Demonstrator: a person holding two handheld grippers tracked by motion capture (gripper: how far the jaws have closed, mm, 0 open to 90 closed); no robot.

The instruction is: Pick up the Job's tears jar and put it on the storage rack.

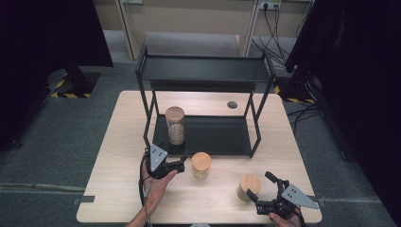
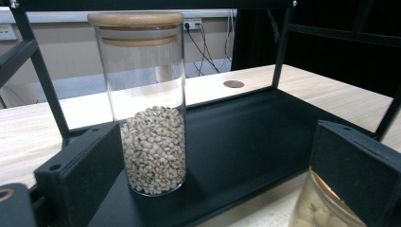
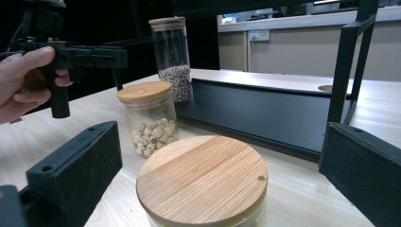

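The left gripper [image 1: 182, 164] is held open just beside the short jar [image 1: 201, 165] on the table [image 1: 118, 184]; nothing is gripped. The right gripper [image 1: 261, 189] is open by the lidded jar [image 1: 249, 186], ungrasped. A careless sweep risks 1 jar being toppled against the rack [image 1: 236, 137].

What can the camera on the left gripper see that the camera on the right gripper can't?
Left gripper view alone: the tall jar's grains close up, between its own open jaws.

Right gripper view alone: the low jar's wooden lid between its open jaws, and the person's hand holding the left hand-held gripper.

Both: the tall jar on the black rack's lower shelf, the jar of pale round pieces, the wooden table.
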